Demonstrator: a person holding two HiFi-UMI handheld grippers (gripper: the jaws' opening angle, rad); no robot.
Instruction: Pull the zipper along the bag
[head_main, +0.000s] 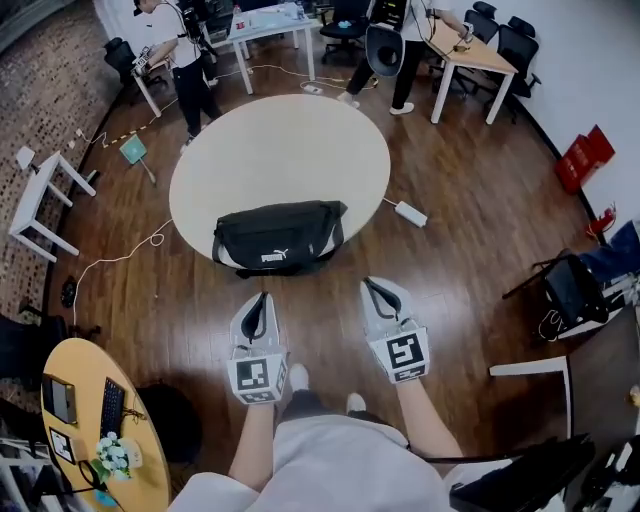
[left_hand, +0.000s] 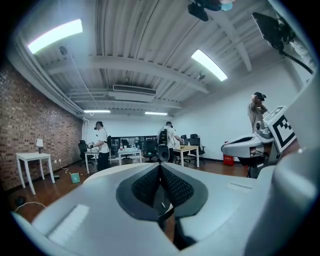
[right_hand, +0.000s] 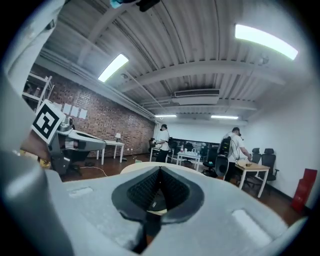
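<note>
We note left tool (head_main: 262, 297) and right tool (head_main: 369, 284) both clenched, empty, just short of the bag (head_main: 280, 237) on the bench (head_main: 280, 150).

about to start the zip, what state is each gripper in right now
Left gripper: closed, holding nothing.
Right gripper: closed, holding nothing.

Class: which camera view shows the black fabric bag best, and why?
The head view: the whole black fabric bag lies at the near edge of the round beige table. Both gripper views look level, their own jaws blocking it; the right one shows at most a dark sliver.
</note>
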